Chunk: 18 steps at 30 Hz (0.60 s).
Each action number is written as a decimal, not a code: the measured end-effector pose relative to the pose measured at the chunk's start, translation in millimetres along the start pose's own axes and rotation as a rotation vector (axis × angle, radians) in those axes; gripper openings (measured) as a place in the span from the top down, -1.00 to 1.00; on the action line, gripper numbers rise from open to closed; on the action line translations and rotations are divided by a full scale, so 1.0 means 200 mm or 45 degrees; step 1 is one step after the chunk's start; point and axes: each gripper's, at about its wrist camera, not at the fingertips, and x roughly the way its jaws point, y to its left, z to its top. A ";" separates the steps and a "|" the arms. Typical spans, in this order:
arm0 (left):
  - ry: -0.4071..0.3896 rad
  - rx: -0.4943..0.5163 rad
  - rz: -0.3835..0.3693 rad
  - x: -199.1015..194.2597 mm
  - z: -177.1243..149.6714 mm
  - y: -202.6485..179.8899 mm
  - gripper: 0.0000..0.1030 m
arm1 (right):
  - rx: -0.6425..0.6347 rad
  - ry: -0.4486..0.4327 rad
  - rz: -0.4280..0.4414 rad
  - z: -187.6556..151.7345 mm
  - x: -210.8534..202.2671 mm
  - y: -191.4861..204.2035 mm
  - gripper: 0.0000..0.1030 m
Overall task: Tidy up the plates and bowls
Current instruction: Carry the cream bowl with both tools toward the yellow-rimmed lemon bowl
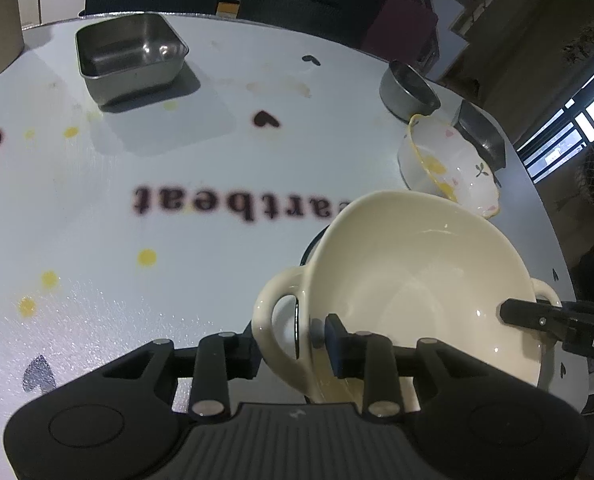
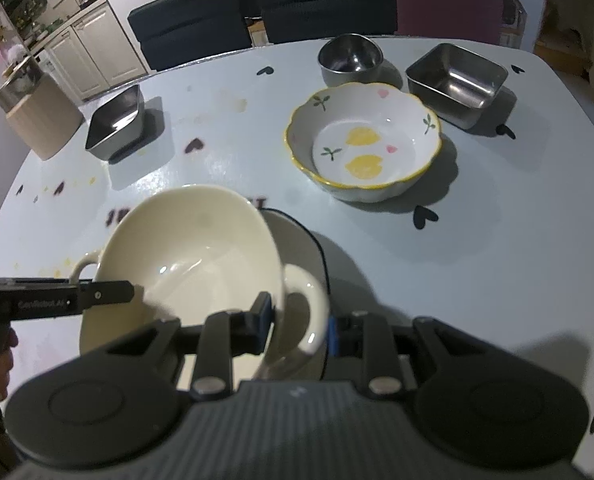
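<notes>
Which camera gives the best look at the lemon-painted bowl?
The right wrist view: the lemon-painted bowl sits unobstructed, its whole scalloped rim and inside visible. In the left wrist view the bowl is distorted near the edge and partly hidden behind the cream bowl.

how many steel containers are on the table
3: a square stainless steel container at the table's far left, a round stainless steel bowl behind the floral ceramic bowl, and another square steel container far right.
</notes>
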 end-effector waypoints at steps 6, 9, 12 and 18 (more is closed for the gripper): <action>0.019 0.010 0.004 0.03 0.00 -0.01 0.32 | -0.003 0.019 -0.016 0.01 0.01 0.00 0.38; 0.024 0.013 0.004 0.03 -0.01 -0.01 0.32 | -0.008 0.027 -0.020 0.01 0.02 0.00 0.38; 0.022 0.017 0.006 0.03 -0.01 -0.01 0.32 | -0.011 0.031 -0.022 0.01 0.02 -0.01 0.38; 0.021 0.033 0.018 0.03 0.00 -0.01 0.32 | -0.018 0.040 -0.018 0.01 0.03 -0.01 0.38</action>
